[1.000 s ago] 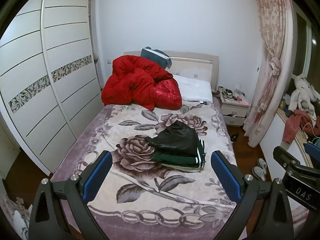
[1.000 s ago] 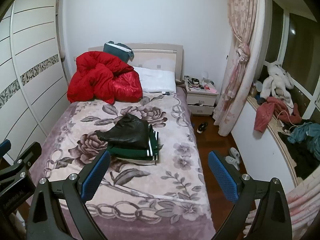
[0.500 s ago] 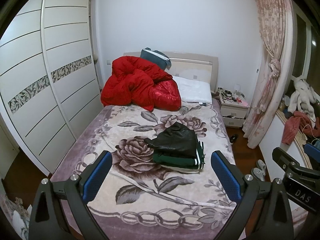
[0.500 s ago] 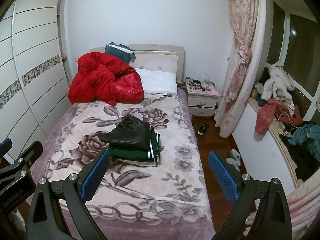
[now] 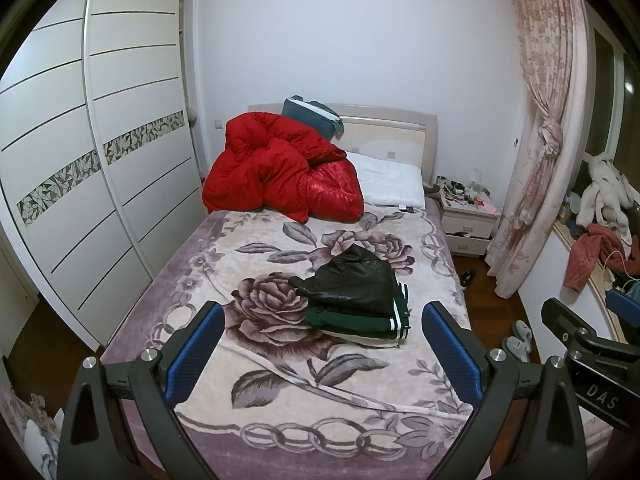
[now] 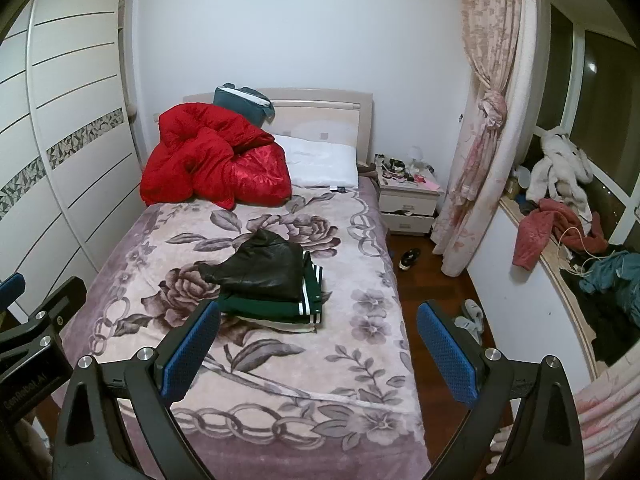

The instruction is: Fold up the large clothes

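A folded black jacket lies on top of a folded green garment with white stripes in the middle of the bed; the stack also shows in the right wrist view. My left gripper is open and empty, held well back from the stack, above the foot of the bed. My right gripper is open and empty too, held near the bed's right side. The right gripper's body shows at the right edge of the left wrist view.
A red duvet, a grey pillow and a white pillow lie at the head of the bed. A white wardrobe stands left. A nightstand, a curtain, shoes and a cluttered sill are right.
Both grippers have drifted slightly back and up from the bed, so the view has shifted a little. The clothes stack has not moved. Both grippers stay open.
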Demonstrator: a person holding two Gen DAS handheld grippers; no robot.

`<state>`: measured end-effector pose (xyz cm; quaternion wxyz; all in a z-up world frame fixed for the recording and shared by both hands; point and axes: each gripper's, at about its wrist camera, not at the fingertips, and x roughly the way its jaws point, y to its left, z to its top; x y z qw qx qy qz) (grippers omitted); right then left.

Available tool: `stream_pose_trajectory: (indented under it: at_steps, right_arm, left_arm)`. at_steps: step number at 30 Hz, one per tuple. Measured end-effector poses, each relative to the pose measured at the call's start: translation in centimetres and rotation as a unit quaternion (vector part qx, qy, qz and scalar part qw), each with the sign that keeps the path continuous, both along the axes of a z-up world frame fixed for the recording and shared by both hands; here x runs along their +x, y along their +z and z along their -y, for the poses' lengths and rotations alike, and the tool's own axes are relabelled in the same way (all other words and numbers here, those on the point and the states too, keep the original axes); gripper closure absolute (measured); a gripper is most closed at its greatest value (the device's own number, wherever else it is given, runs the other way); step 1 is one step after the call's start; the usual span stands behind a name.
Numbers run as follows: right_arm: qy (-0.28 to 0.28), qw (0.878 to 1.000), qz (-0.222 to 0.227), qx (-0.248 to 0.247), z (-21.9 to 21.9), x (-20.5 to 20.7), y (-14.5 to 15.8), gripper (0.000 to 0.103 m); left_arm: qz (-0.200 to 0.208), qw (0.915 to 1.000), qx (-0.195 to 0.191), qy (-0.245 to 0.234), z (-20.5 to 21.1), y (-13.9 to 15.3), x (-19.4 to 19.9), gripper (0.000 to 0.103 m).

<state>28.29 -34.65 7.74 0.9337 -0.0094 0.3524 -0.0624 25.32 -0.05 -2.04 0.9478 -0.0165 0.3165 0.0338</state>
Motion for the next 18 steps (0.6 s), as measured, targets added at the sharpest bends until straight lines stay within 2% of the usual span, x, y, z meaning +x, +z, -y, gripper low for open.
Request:
stream_pose_trajectory:
  at_steps: [18]
  right_arm:
    - [-0.002,1.000,0.001,0.000,-0.04,-0.37,-0.15,0.003]
  left_arm:
    - [0.005,1.0000,0.000,0.007,0.37,0.23,0.25,0.002]
